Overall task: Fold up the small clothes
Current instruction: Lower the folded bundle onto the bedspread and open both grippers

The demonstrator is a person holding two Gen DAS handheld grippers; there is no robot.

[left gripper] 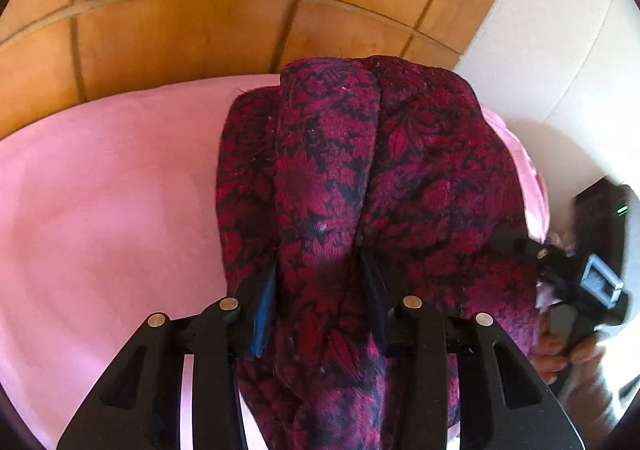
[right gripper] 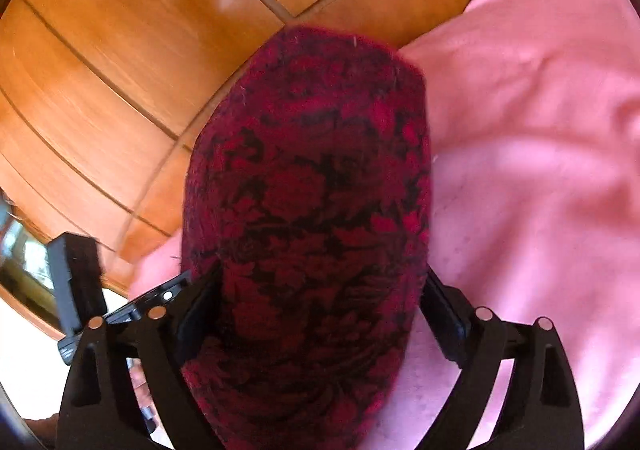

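A dark red cloth [left gripper: 360,154] with a black floral pattern hangs bunched over a pink sheet [left gripper: 100,190]. My left gripper [left gripper: 318,270] is shut on a thick fold of it, with the blue pad on the left and the black finger on the right pressing into the fabric. In the right wrist view the same cloth [right gripper: 312,154] fills the gap of my right gripper [right gripper: 320,290]. Those jaws stand wide, so the fabric lies between the pads rather than being pinched. The cloth hides both grippers' fingertips.
Wooden panels [left gripper: 180,30] rise behind the pink sheet [right gripper: 540,130], and a white wall [left gripper: 560,50] stands at the right. A hand [left gripper: 560,354] holding the other black gripper body shows at the right edge of the left wrist view.
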